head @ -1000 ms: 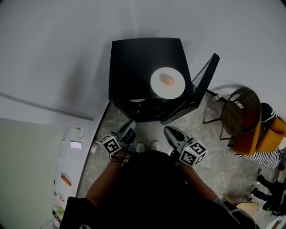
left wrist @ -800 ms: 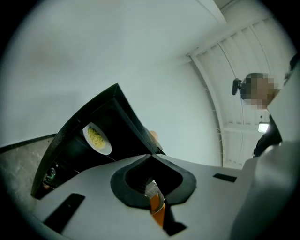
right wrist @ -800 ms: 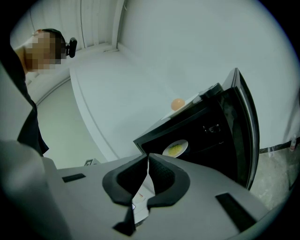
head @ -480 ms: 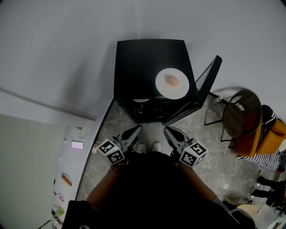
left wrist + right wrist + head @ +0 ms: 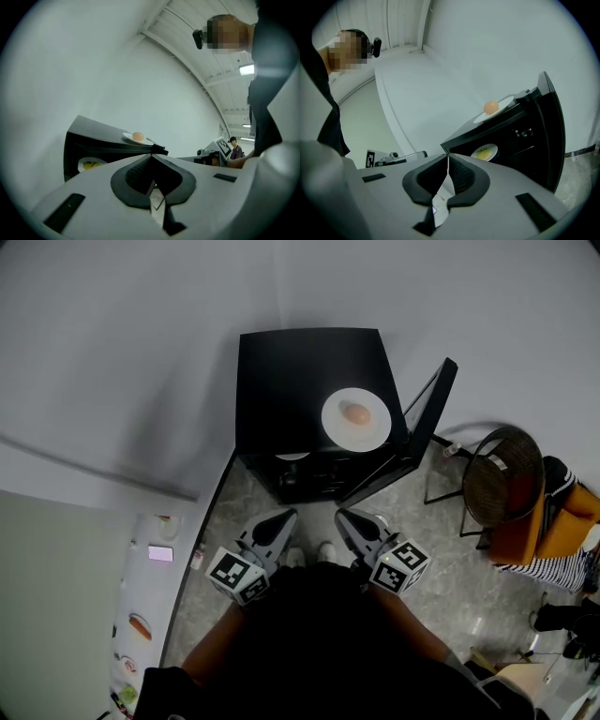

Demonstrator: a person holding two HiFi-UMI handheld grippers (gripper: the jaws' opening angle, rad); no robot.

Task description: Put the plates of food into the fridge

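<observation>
Left gripper (image 5: 281, 518) and right gripper (image 5: 349, 519) are held shut, empty, before the small black fridge (image 5: 300, 371); the round white plate (image 5: 355, 418) atop it is found nearer the right.

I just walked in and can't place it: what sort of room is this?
Probably a test room or lab corner, not a home kitchen: a small black fridge stands open against a bare white wall, a plate of food on its top, with a chair beside it.
</observation>
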